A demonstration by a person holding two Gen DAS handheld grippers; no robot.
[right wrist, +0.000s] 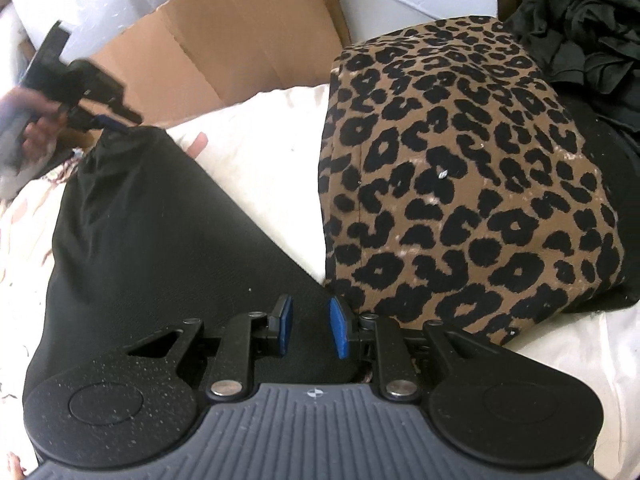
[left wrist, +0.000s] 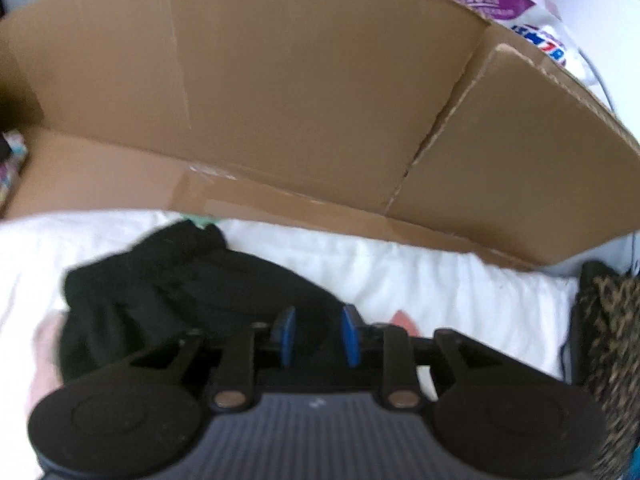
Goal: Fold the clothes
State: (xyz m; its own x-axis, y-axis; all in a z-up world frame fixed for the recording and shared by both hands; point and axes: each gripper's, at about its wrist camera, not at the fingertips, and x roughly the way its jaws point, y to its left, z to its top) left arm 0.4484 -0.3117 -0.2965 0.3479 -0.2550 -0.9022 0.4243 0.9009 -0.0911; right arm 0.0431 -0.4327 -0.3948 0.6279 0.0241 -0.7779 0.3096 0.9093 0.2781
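The left gripper [left wrist: 318, 334] is holding its blue pads slightly apart with nothing between them, angling down over the black garment [left wrist: 176, 292] bunched on the white bedding [left wrist: 440, 280]. The right gripper [right wrist: 310, 330] is likewise standing ajar and empty above that garment's near end. Only the right view is showing the leopard-print cloth [right wrist: 472, 184]; the left is facing a cardboard box [left wrist: 280, 92].

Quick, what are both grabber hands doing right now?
Left gripper: fingers open, nothing held, over the black garment.
Right gripper: fingers open, over the same garment, nothing held.
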